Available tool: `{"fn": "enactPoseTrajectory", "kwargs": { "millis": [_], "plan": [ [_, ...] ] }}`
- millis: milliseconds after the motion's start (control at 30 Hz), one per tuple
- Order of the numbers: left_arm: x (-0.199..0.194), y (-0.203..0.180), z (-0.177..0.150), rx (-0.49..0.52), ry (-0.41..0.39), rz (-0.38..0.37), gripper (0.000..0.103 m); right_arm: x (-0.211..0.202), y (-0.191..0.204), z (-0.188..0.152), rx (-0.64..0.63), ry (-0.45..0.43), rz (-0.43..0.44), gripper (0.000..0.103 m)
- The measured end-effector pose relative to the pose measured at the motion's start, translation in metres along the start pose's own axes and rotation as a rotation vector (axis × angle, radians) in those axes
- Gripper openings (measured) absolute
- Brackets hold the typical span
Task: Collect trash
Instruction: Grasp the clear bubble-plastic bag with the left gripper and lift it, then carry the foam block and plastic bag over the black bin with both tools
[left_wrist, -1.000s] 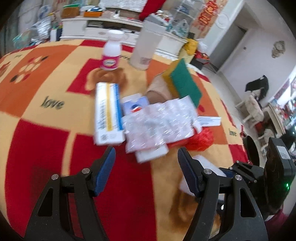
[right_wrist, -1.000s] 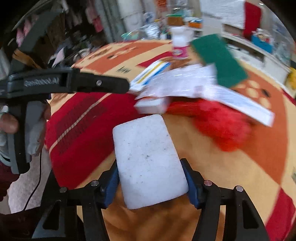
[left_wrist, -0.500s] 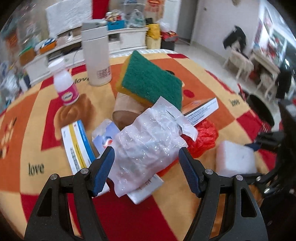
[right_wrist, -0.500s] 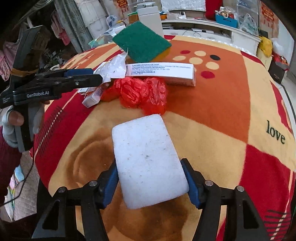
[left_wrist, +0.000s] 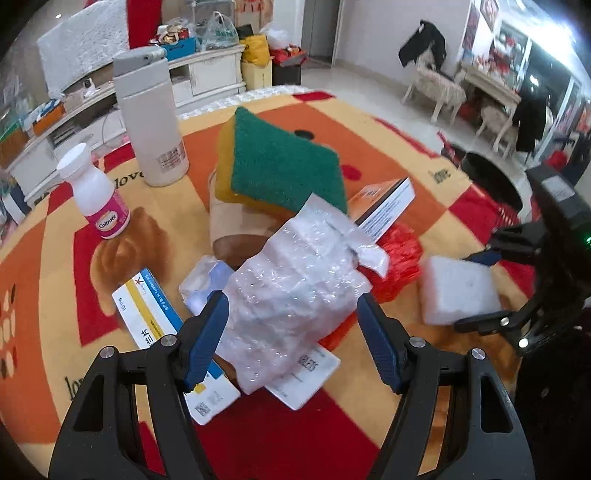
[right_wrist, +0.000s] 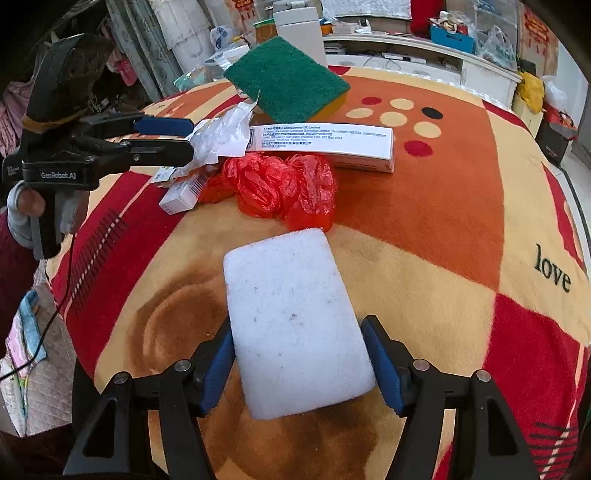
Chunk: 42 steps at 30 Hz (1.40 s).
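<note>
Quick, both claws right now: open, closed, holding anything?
Left claw: open, its fingers either side of the clear plastic bag, not clamped on it.
Right claw: closed on the white foam block.

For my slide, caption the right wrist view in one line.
Right tongs grip a white rectangular foam block over the patterned tablecloth, crumpled red plastic bag ahead.

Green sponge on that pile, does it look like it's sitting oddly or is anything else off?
Yes. The green sponge sits tilted, perched on a brown paper roll rather than flat on the blanket. The white foam block between the right gripper's jaws carries small dark specks. Nothing looks spilled.
</note>
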<state>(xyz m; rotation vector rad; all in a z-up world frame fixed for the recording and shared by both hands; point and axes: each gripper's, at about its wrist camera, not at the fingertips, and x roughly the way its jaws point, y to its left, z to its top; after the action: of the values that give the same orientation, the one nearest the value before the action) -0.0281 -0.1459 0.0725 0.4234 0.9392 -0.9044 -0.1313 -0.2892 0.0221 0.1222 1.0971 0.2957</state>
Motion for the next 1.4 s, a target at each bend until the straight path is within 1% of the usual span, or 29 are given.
{"fn": "enactPoseTrajectory", "kwargs": {
  "millis": [67, 100, 267, 367, 533, 600, 667, 700, 800, 833, 867, 967, 1167, 1300, 1400],
  "plan": [
    [0.002, -0.001, 0.002, 0.016, 0.011, -0.016, 0.071, 0.001, 0.0, 0.001, 0.005, 0.003, -0.001, 0.066],
    [0.004, -0.003, 0.003, 0.041, 0.019, -0.014, 0.071, 0.001, 0.0, 0.001, 0.007, 0.003, -0.001, 0.066],
    [0.02, -0.014, 0.004, 0.162, 0.091, 0.024, 0.071, 0.002, 0.0, 0.004, 0.017, 0.008, -0.002, 0.067],
    [0.023, -0.013, 0.005, 0.173, 0.098, 0.02, 0.071, 0.003, 0.001, 0.004, 0.018, 0.009, -0.006, 0.068],
    [0.034, -0.006, 0.007, 0.135, 0.13, 0.027, 0.072, 0.005, 0.002, 0.006, 0.018, 0.011, -0.01, 0.069],
    [0.033, -0.005, 0.006, 0.124, 0.118, 0.034, 0.071, 0.005, 0.002, 0.007, 0.016, 0.014, -0.014, 0.07],
    [0.031, -0.002, 0.004, 0.089, 0.105, 0.013, 0.07, 0.005, 0.002, 0.007, 0.015, 0.014, -0.013, 0.07],
    [0.028, 0.001, 0.001, 0.06, 0.095, -0.007, 0.066, 0.004, 0.002, 0.006, 0.015, 0.012, -0.011, 0.07],
    [0.02, 0.002, -0.006, 0.025, 0.079, 0.003, 0.054, 0.002, -0.001, 0.005, 0.034, 0.0, 0.003, 0.069],
    [0.016, 0.003, -0.008, 0.013, 0.075, 0.004, 0.05, 0.0, -0.002, 0.004, 0.044, -0.008, 0.009, 0.067],
    [0.013, 0.003, -0.01, 0.003, 0.069, 0.009, 0.048, -0.001, -0.003, 0.004, 0.047, -0.014, 0.015, 0.062],
    [-0.003, -0.001, -0.015, -0.018, 0.044, 0.029, 0.042, -0.006, -0.002, 0.003, 0.042, -0.033, 0.019, 0.061],
    [-0.033, -0.015, -0.018, -0.061, -0.002, 0.06, 0.042, -0.025, 0.005, 0.001, 0.014, -0.091, 0.031, 0.06],
    [-0.039, -0.03, -0.016, -0.105, -0.018, 0.105, 0.042, -0.035, 0.002, -0.001, 0.028, -0.118, 0.035, 0.06],
    [-0.042, -0.046, -0.013, -0.124, -0.045, 0.135, 0.042, -0.041, -0.005, -0.004, 0.04, -0.13, 0.026, 0.06]
  ]
}}
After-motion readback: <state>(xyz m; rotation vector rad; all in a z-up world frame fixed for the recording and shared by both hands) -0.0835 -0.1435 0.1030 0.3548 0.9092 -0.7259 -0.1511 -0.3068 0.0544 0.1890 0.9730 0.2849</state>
